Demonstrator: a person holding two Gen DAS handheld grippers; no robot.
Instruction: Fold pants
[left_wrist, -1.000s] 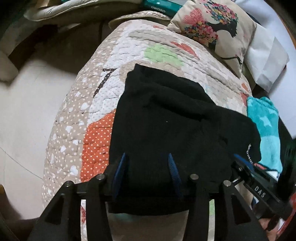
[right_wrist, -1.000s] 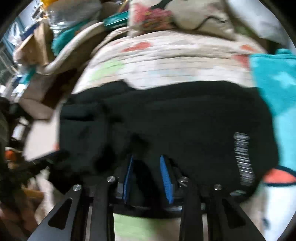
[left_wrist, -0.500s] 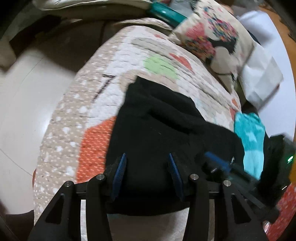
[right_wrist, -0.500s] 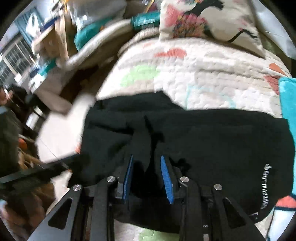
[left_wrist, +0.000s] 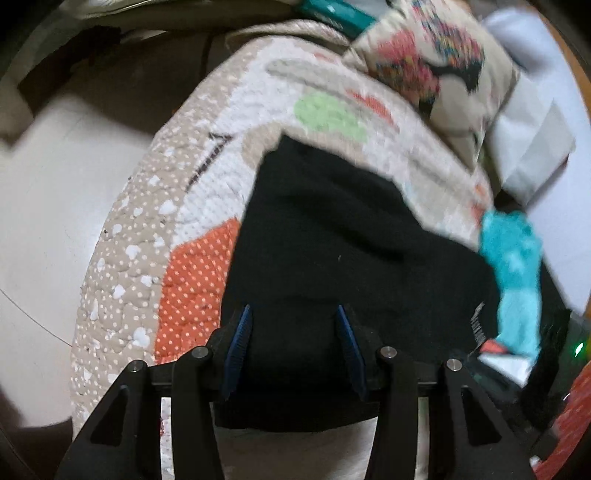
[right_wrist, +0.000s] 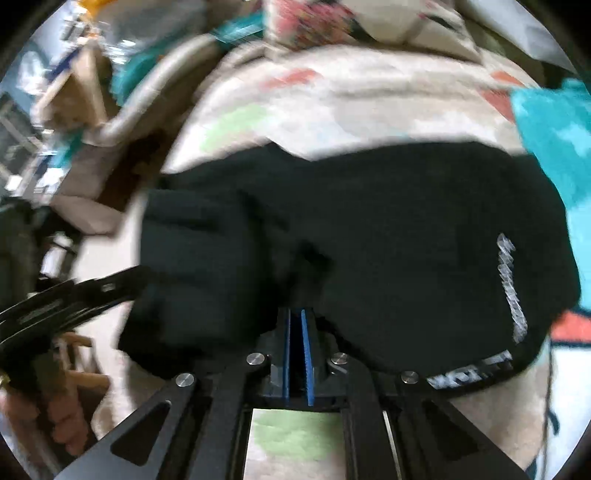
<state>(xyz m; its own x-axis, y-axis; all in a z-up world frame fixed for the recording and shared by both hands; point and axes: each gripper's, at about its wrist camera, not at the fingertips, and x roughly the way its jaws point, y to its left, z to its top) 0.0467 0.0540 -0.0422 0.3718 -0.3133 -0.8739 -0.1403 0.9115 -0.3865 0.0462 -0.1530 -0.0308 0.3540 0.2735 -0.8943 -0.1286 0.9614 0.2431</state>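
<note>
With the black pants (left_wrist: 332, 266) lying bunched on the quilt (left_wrist: 192, 236), the right gripper (right_wrist: 297, 347) was clamped on a thin fold while the left gripper (left_wrist: 291, 347) was held parted astride the near edge, so slippage or uneven folding was judged likely.

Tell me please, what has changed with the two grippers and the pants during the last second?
The right gripper has closed its pads on a fold of the black pants; earlier they stood apart. The left gripper keeps the same gap, with the pants' edge between its fingers. The pants still lie on the quilt.
</note>
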